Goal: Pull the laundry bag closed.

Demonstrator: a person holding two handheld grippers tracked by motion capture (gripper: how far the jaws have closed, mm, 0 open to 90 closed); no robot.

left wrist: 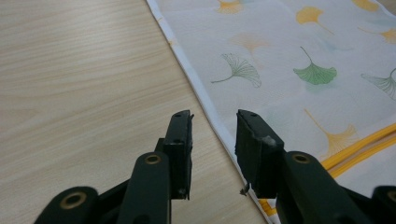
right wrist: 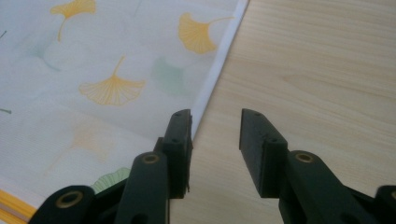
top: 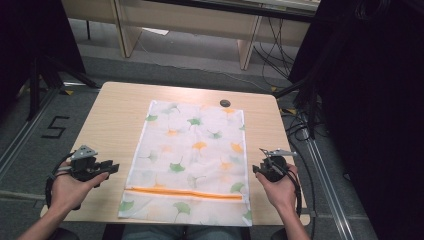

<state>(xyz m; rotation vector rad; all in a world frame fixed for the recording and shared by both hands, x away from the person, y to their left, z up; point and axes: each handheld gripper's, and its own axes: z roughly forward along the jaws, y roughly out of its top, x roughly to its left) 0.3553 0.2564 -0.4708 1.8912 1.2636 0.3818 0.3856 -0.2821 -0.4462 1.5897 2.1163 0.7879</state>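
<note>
High view: leaf-print mesh bag (top: pixel 192 160) is lying flat mid-table, left gripper (top: pixel 111 169) and right gripper (top: pixel 256 169) flanking it, jaws wide, holding nothing. Gripper views: jaws are straddling the white hems (left wrist: pixel 205 105) (right wrist: pixel 212 84). Looks light, limp, slippery, so pinch those hems.

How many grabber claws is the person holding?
2. The left gripper sits beside the leaf-print cloth bag's left edge; the right gripper sits beside its right edge. Both stand open, holding nothing.
</note>
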